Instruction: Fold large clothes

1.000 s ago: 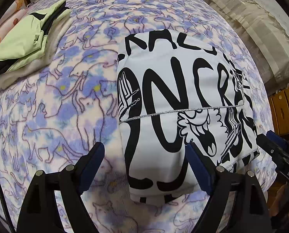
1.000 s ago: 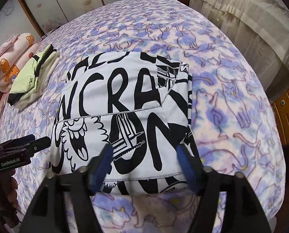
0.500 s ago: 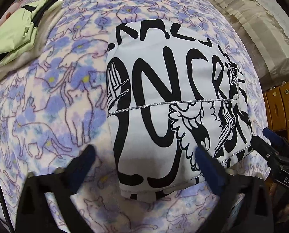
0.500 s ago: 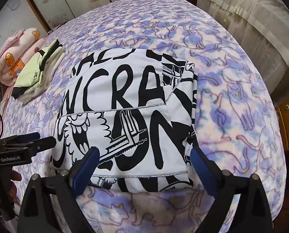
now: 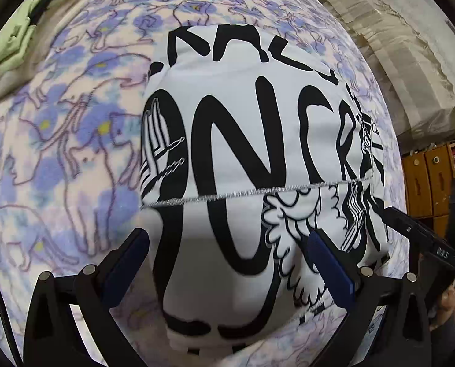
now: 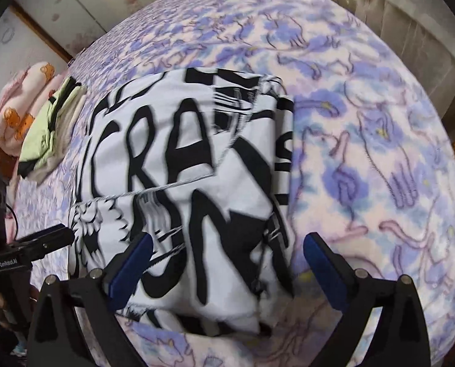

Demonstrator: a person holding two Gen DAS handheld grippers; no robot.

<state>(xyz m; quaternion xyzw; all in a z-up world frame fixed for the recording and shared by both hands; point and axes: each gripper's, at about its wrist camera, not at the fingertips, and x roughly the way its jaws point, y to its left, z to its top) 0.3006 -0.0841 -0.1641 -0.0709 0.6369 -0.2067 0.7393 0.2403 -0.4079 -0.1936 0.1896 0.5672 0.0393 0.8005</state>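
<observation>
A folded white garment with bold black lettering (image 5: 258, 153) lies flat on the cat-print blanket (image 5: 74, 168). My left gripper (image 5: 229, 238) hangs open over its near left part, blue pads spread wide and nothing pressed between them. In the right wrist view the same garment (image 6: 181, 168) is blurred; my right gripper (image 6: 227, 241) stands over its near right corner, with its jaws opening and only loose cloth below them. Each view catches the other gripper at its side: the right gripper (image 5: 417, 232) and the left gripper (image 6: 50, 238).
A folded pale green garment (image 6: 50, 122) lies further left on the blanket (image 6: 380, 153), beside pink bear-print bedding (image 6: 22, 104). A beige pleated curtain (image 5: 395, 61) and wooden drawers (image 5: 426, 183) stand past the bed's right edge. Panelled doors (image 6: 74, 6) are behind.
Both grippers opened wider and sank closer to the garment. The right one also slid toward the garment's right corner. The garment lies as before.
</observation>
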